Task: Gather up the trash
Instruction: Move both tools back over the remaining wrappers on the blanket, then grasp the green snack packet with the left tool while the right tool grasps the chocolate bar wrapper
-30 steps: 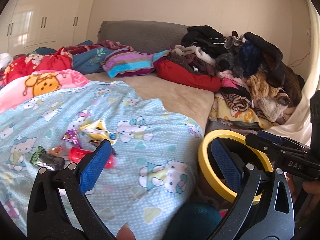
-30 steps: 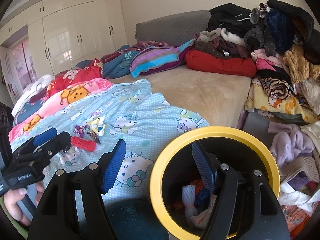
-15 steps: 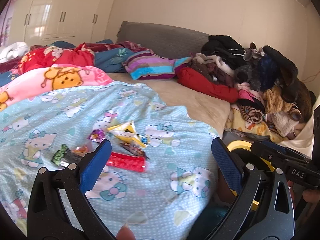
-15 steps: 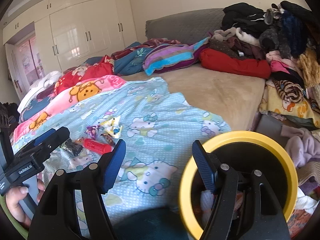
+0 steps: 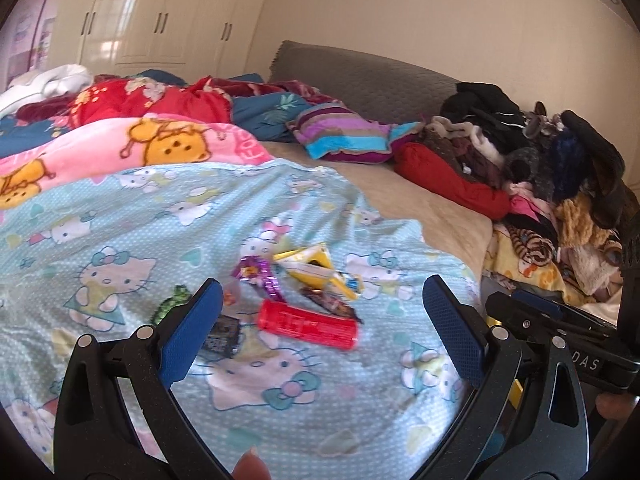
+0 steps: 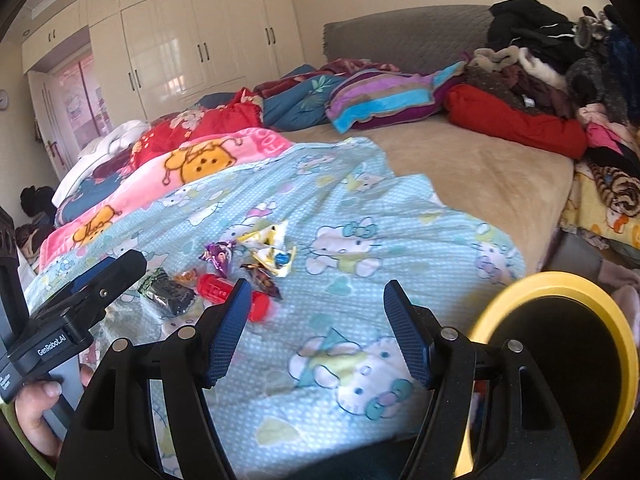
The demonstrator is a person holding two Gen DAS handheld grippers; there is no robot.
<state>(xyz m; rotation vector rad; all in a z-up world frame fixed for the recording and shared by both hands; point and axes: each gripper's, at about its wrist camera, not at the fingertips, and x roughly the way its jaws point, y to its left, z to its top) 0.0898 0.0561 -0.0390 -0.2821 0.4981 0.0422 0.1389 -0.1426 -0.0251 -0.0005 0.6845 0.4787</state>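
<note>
Clearly the collecting is not finished. From the left wrist view, a small heap of trash lies on the light blue cartoon blanket: a red tube, a yellow wrapper, a purple foil wrapper, a dark wrapper, a black packet and a green scrap. All of it sits just ahead of the left gripper, whose blue-padded jaws stand wide apart with nothing between them and nothing touched. The right gripper shows at the right edge, in front of a pile of clothes. Only a sliver of the yellow bin shows behind it.

From the right wrist view, the same heap lies ahead and to the left: the red tube, the black packet, the purple foil wrapper, the yellow wrapper and the dark wrapper. The yellow-rimmed bin stands at the lower right, off the blanket's edge and well apart from the heap; what is in it I cannot tell from here. The right gripper is partly open and empty, its jaws having just closed a little, with only blanket showing between them. The left gripper and the hand that holds it show at the left edge.

By my reading, every piece on the blanket has yet to go in the bin, and no pick is under way.
</note>
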